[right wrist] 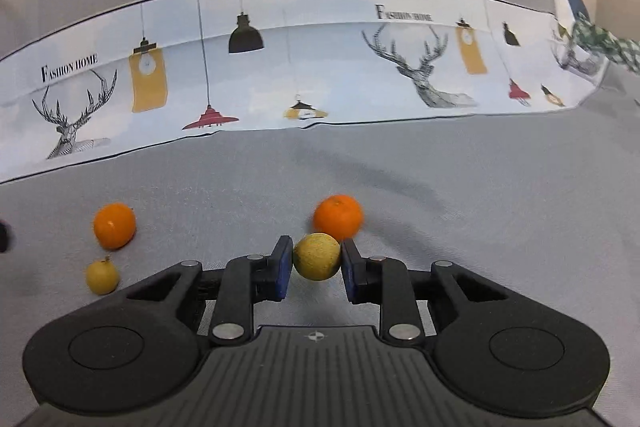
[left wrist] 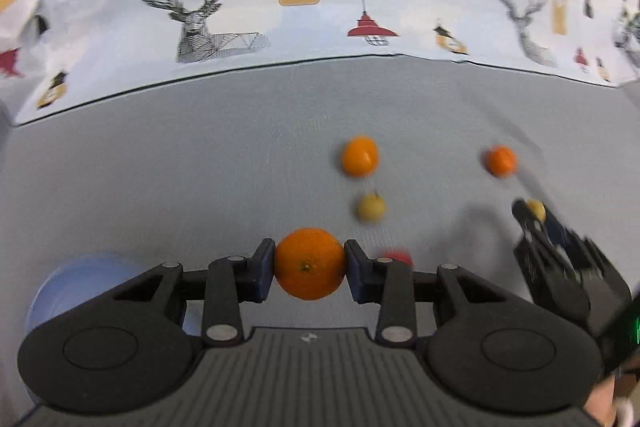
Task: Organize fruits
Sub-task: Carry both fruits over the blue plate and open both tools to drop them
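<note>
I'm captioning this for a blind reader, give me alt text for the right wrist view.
The right tongs grip a small yellow fruit over a grey cloth. An orange lies just behind it; another orange and a second yellow fruit sit to the left.

A home: grey bed point(right wrist: 480, 207) with deer-print bedding point(right wrist: 320, 67).

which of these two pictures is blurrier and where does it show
Left wrist view: motion blur smears the loose fruit and the right gripper, while the held orange stays sharp. Right wrist view: mostly crisp; the cloth bows from fisheye distortion.
</note>
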`<control>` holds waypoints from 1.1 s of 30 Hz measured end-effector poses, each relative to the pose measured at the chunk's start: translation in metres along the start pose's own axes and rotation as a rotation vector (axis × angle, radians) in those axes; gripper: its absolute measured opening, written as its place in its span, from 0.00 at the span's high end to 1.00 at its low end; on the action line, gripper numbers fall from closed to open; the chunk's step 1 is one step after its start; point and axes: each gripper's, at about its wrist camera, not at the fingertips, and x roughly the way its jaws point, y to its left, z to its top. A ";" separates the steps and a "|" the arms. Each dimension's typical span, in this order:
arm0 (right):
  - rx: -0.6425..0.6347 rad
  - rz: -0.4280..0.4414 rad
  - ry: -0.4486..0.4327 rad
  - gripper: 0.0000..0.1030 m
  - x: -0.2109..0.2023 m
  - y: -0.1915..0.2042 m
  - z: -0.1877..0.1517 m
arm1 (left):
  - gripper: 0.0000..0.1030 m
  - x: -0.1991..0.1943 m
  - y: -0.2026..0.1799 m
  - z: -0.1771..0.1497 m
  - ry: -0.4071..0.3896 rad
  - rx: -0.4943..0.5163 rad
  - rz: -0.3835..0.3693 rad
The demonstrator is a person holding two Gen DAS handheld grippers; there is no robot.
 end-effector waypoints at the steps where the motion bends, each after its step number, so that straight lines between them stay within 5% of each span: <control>1: 0.009 0.003 -0.005 0.74 -0.012 -0.001 0.003 | 0.60 -0.018 0.002 -0.013 -0.003 0.002 0.000; 5: 0.037 0.099 -0.037 0.74 -0.084 -0.001 0.008 | 0.60 -0.077 0.015 -0.064 -0.006 0.004 0.022; 12: -0.013 0.399 0.041 0.73 -0.209 0.038 -0.010 | 0.60 -0.150 0.056 -0.147 -0.027 -0.026 0.087; 19: -0.078 0.641 0.079 0.73 -0.289 0.089 -0.014 | 0.60 -0.204 0.083 -0.214 -0.125 -0.046 0.142; 33: -0.212 0.660 0.048 0.73 -0.368 0.116 -0.029 | 0.60 -0.262 0.110 -0.263 -0.264 -0.164 0.098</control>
